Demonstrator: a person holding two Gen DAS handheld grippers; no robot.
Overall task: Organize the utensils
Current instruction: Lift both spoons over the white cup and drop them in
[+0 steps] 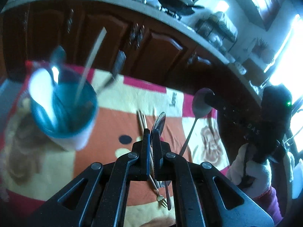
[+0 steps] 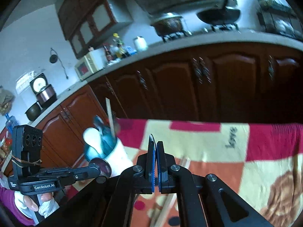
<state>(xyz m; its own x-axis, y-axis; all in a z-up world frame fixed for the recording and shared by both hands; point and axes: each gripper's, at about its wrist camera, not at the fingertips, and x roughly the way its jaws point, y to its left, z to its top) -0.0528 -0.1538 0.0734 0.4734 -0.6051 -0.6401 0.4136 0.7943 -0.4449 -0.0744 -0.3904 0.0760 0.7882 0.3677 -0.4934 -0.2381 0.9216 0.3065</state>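
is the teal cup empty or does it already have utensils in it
Not empty. The teal cup holds several utensils: a white spoon, a metal spoon and a long flat stick stand in it, handles or heads above the rim.

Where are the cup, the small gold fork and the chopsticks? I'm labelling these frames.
cup [image 1: 83, 138]: left wrist view, white outer wall.
small gold fork [image 1: 162, 200]: left wrist view, tines.
chopsticks [image 1: 141, 120]: left wrist view, upper shafts.

Bluish daylight, window [image 1: 291, 56] glare, motion blur
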